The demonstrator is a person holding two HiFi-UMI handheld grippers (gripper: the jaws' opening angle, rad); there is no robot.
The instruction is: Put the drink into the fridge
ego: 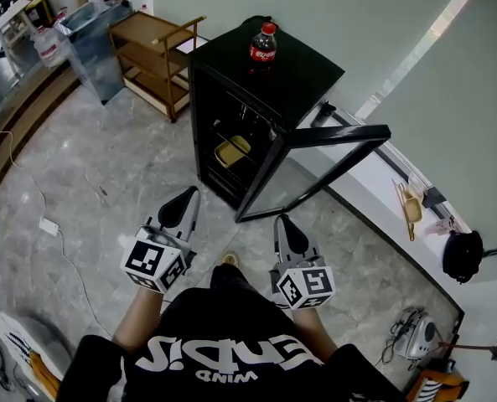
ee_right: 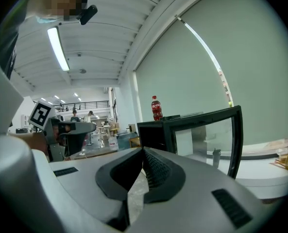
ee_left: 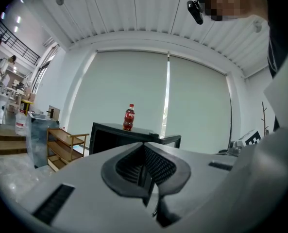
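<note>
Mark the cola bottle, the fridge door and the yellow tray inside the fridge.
cola bottle [ego: 263, 50], head view, on its red label.
fridge door [ego: 340, 134], head view, on the top bar of its black frame.
yellow tray [ego: 232, 151], head view, on its middle.

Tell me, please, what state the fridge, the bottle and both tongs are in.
Fridge: open, door swung wide.
Bottle: upright on top of the fridge, capped, not yet inside.
Left tongs: shut, empty.
Right tongs: shut, empty.
</note>
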